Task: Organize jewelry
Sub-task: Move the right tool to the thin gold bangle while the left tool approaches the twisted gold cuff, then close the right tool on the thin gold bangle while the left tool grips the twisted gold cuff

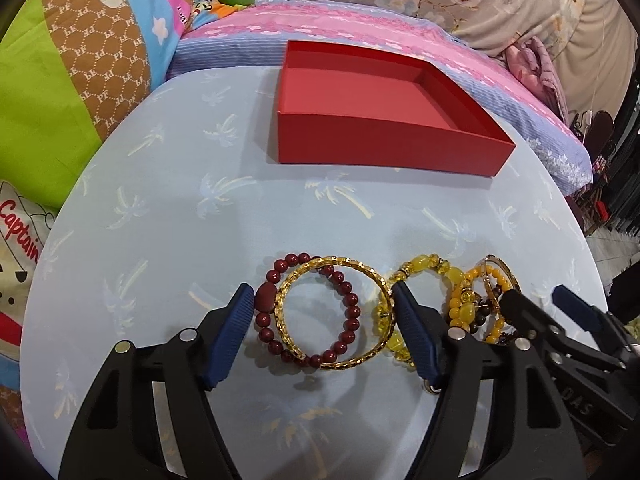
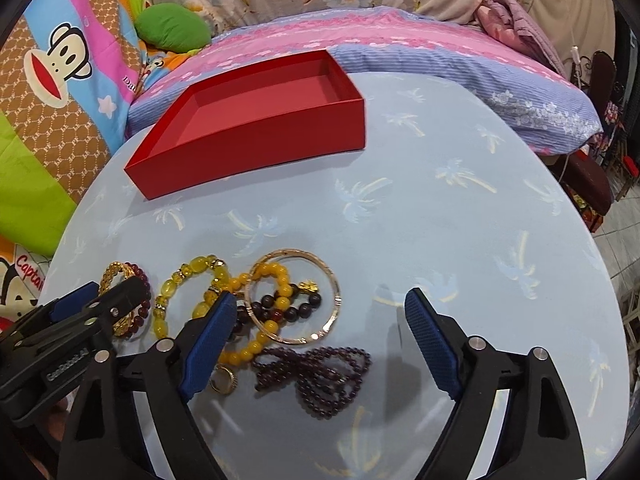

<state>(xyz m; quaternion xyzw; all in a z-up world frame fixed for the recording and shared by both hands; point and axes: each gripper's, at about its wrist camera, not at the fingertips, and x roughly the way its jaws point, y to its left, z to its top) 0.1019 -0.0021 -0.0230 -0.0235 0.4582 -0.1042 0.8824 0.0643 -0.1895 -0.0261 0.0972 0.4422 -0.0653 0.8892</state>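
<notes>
My left gripper (image 1: 325, 300) has its fingers apart around the dark red bead bracelet (image 1: 310, 312) and the gold bangle (image 1: 334, 312), which overlap on the table (image 1: 160, 240); nothing is clamped yet. If I close here, I think both rings may come up together, or one may slip off. My right gripper (image 2: 320, 312) is also apart, over the thin bangle (image 2: 294, 298), orange beads (image 2: 272, 276) and purple necklace (image 2: 316, 376); this tangle could drag. The red box (image 2: 256, 136) waits empty, well apart.

Left tool (image 1: 324, 296) and right tool (image 2: 320, 304) side by side, both angled steeply downward, jaws apart, gripping nothing.
</notes>
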